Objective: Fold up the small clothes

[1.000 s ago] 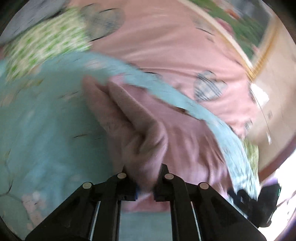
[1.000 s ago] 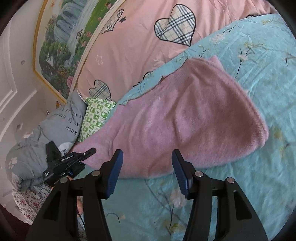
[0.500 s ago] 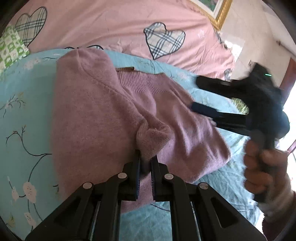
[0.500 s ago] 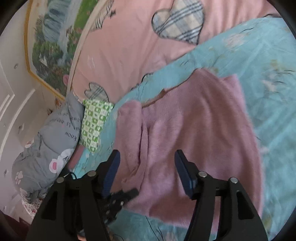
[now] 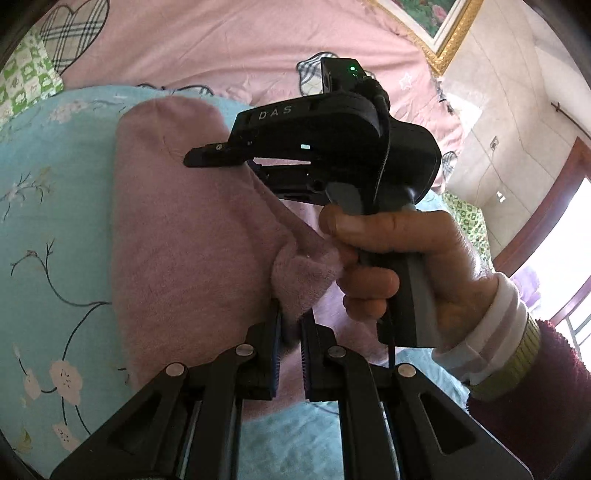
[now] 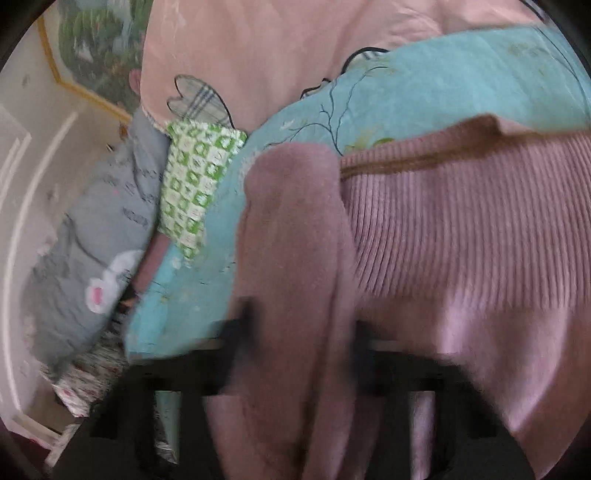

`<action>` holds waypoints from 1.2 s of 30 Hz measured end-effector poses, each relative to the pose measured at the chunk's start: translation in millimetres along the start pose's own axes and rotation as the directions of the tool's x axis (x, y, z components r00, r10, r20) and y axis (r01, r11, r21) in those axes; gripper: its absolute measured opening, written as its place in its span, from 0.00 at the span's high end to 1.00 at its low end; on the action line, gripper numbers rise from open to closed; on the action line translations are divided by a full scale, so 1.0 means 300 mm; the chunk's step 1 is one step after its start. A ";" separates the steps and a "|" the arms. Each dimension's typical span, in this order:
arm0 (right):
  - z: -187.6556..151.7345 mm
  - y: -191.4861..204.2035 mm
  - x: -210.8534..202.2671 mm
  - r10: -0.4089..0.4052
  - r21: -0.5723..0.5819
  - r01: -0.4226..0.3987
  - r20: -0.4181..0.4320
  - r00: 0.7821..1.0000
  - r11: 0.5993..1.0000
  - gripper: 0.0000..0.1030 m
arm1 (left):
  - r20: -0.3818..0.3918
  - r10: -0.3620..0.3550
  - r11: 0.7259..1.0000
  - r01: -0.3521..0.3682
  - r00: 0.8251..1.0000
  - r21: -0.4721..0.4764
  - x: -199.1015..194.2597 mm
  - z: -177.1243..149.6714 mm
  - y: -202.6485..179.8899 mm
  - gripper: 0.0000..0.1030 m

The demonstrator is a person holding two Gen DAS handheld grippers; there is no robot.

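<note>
A small mauve knit sweater (image 5: pixel 184 229) lies on the light blue flowered bedspread (image 5: pixel 48 229). My left gripper (image 5: pixel 291 339) is shut on a bunched sleeve end of the sweater (image 5: pixel 303 280). The right gripper's black body (image 5: pixel 332 147), held in a hand (image 5: pixel 406 258), hovers over the sweater's right side. In the blurred right wrist view the right gripper (image 6: pixel 299 350) is low over the sweater, with a folded sleeve (image 6: pixel 295 240) lying between its spread fingers beside the ribbed collar (image 6: pixel 461 221). I cannot see whether it grips the cloth.
A pink quilt with plaid hearts (image 5: pixel 221 44) lies behind the sweater. A green checked pillow (image 6: pixel 195 184) and a grey blanket (image 6: pixel 92 240) are at the left. A framed picture (image 5: pixel 436 22) hangs on the wall.
The right gripper has moved in close over the sweater, and the sleeve now lies between its fingers. The left gripper still holds the sleeve end and has lowered nearer the sweater.
</note>
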State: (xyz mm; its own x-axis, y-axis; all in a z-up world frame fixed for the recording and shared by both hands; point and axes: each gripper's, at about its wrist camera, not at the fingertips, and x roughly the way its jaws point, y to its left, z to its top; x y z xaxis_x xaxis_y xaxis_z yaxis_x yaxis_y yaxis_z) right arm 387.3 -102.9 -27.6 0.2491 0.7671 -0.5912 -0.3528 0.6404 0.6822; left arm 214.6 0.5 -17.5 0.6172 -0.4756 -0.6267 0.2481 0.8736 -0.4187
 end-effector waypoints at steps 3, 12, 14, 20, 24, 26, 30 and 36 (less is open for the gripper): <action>0.000 0.044 -0.124 0.024 -0.040 -0.021 0.075 0.997 0.999 0.86 | 0.019 -0.048 0.998 0.047 0.999 0.039 -0.021 0.031 -0.073 0.93; -0.039 -0.049 -0.553 -0.156 -0.050 0.169 0.200 0.967 0.984 0.86 | -0.076 -0.220 0.969 0.227 0.972 0.099 0.182 0.051 -0.377 0.93; -0.067 -0.130 -0.580 -0.199 -0.004 0.203 0.189 0.962 0.979 0.86 | -0.109 -0.225 0.968 0.235 0.968 0.091 0.243 0.031 -0.401 0.93; -0.147 -0.276 -0.641 -0.217 0.066 0.208 0.203 0.955 0.976 0.86 | -0.146 -0.235 0.960 0.253 0.961 0.123 0.320 0.039 -0.444 0.93; -0.173 -0.300 -0.638 -0.239 0.095 0.224 0.203 0.949 0.970 0.86 | -0.182 -0.229 0.959 0.253 0.956 0.124 0.362 0.005 -0.457 0.93; -0.181 -0.317 -0.622 -0.274 0.126 0.253 0.187 0.943 0.959 0.82 | -0.209 -0.230 0.961 0.255 0.951 0.105 0.390 0.006 -0.443 0.91; -0.224 -0.321 -0.661 -0.325 0.175 0.290 0.227 0.918 0.941 0.55 | -0.234 -0.265 0.955 0.288 0.935 0.068 0.346 -0.004 -0.392 0.79; -0.377 -0.260 -0.795 -0.275 0.183 0.222 0.352 0.895 0.958 0.52 | -0.189 -0.199 0.968 0.223 0.962 0.114 0.157 -0.058 -0.288 0.60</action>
State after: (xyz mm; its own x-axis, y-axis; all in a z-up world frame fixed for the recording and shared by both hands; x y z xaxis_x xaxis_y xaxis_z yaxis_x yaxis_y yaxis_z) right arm 253.5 -340.2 11.7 0.6376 0.5240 -0.5647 -0.1172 0.7905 0.6012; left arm 209.3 -99.3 -22.4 0.4033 -0.6506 -0.6435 0.4624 0.7517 -0.4702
